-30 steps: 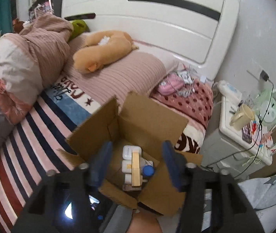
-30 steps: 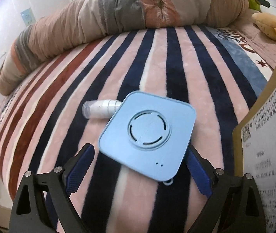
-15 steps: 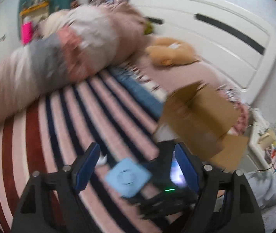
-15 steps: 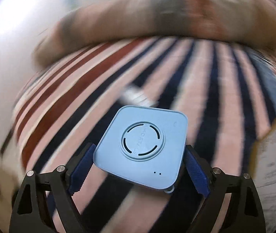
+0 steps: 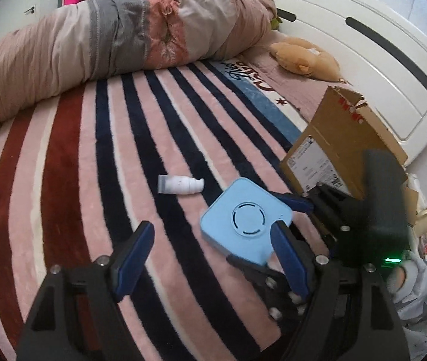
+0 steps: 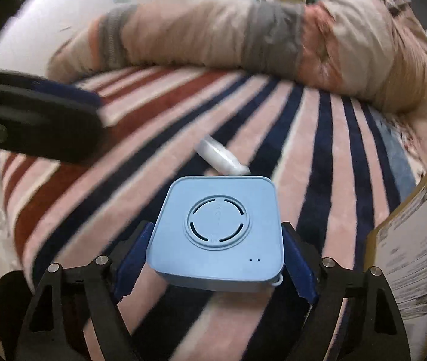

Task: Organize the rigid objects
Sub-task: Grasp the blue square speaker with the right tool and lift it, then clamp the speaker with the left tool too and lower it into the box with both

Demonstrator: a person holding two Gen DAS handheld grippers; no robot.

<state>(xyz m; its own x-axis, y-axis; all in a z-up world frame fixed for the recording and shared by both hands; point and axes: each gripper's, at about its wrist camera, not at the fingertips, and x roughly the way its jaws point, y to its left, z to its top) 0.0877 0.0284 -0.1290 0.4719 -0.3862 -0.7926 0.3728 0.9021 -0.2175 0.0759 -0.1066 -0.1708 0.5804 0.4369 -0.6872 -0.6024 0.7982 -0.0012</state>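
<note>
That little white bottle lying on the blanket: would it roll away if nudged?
The white bottle looks round and lies on its side, so it may roll. The plush blanket would probably stop it quickly. It looks like small, rigid plastic, so likely light and stiff.

Nothing legible — box label (image 5: pixel 315 165) blurred

A pale blue square box (image 6: pixel 218 234), ringed lid up, sits centre frame. A small white bottle (image 5: pixel 180 184) lies on its side just beyond it.
</note>
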